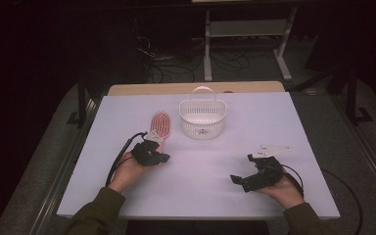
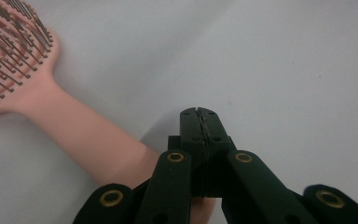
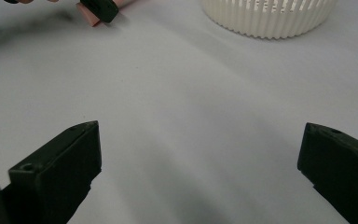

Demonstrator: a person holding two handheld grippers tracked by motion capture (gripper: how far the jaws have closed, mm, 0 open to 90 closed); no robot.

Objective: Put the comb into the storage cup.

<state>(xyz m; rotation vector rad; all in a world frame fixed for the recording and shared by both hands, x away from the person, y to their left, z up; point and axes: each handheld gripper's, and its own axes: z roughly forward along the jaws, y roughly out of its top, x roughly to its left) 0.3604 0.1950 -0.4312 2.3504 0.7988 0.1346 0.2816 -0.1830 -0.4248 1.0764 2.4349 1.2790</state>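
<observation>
Pink hairbrush (image 2: 42, 107) bristles clear beside left claw (image 2: 199, 114), together | right claw (image 3: 200, 163) apart | basket (image 1: 202, 119) handle overhead

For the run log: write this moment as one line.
left gripper: shut, empty, beside hairbrush handle | right gripper: open, empty, above table | basket: upright, behind hairbrush

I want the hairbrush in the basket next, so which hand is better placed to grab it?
Left, probably. The left gripper sits shut right beside the hairbrush handle; the right gripper is open but farther off.
</observation>
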